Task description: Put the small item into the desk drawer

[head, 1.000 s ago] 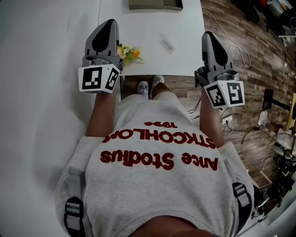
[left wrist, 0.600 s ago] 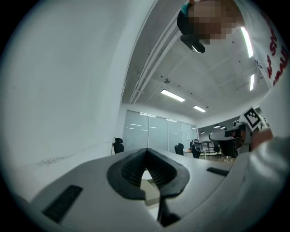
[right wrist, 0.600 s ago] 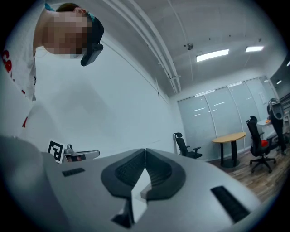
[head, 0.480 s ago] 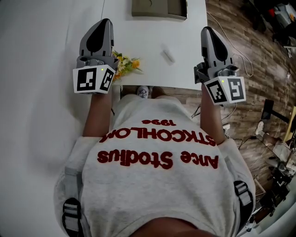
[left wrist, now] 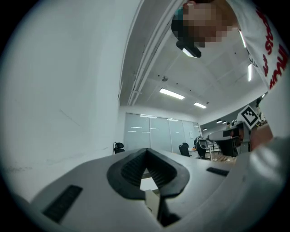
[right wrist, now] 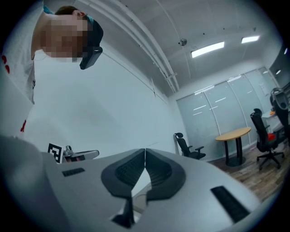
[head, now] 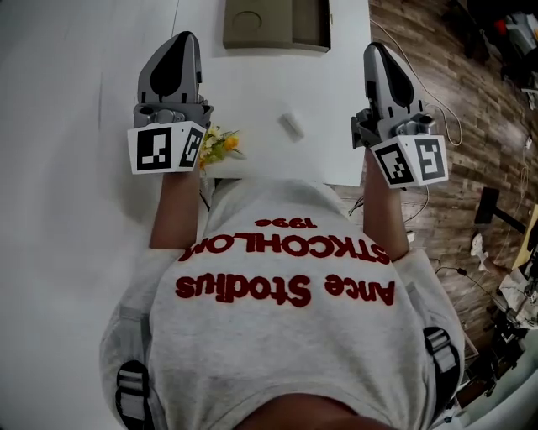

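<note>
The small item (head: 292, 125), a short white block, lies on the white desk (head: 261, 84) between my two grippers in the head view. My left gripper (head: 180, 40) hangs above the desk's left part, its jaws pressed together with nothing in them; in the left gripper view (left wrist: 146, 150) it points up at the wall and ceiling. My right gripper (head: 376, 50) is held at the desk's right edge, also shut and empty, and the right gripper view (right wrist: 145, 150) looks across the room. No drawer shows in any view.
A small bunch of yellow flowers (head: 220, 144) lies at the desk's near edge beside the left gripper. A flat olive tray (head: 276, 23) sits at the far side. A cable (head: 437, 92) trails on the wooden floor (head: 471, 126) to the right. Office chairs (right wrist: 188, 146) and a round table (right wrist: 233, 136) stand far off.
The desk, flowers and small item have slid down in the head view, and the shoes under the desk edge are now hidden. Both grippers stay raised and shut.
</note>
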A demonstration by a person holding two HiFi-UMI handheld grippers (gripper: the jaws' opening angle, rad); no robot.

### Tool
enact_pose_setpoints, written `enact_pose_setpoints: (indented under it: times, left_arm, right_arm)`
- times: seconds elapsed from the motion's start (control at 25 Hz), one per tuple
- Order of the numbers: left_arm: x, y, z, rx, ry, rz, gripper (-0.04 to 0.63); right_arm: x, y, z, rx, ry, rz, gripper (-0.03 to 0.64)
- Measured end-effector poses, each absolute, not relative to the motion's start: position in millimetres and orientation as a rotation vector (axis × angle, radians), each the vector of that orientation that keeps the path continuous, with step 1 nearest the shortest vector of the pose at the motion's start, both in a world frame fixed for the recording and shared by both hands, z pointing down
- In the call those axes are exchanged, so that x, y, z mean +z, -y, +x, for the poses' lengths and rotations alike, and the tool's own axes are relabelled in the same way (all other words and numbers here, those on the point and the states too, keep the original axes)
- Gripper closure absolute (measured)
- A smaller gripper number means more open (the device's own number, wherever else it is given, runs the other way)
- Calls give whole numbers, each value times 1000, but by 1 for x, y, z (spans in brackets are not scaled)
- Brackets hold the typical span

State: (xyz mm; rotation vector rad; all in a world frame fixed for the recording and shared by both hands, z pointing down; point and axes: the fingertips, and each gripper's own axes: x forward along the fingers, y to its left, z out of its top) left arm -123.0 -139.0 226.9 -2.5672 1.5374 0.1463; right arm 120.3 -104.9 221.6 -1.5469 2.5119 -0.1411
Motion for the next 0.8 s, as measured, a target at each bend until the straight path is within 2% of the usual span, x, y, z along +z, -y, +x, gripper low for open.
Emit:
enact_pose_setpoints:
  times: [0.2,0.8]
  left_arm:
    - [207,170,-109,133,-1558,-2541,588]
    - [232,196,-107,136,-1550,-2637,588]
  right_arm:
    - [211,138,130,-197,-2518,-1506,611]
    - [233,154,110,-259,-2548,-1547,611]
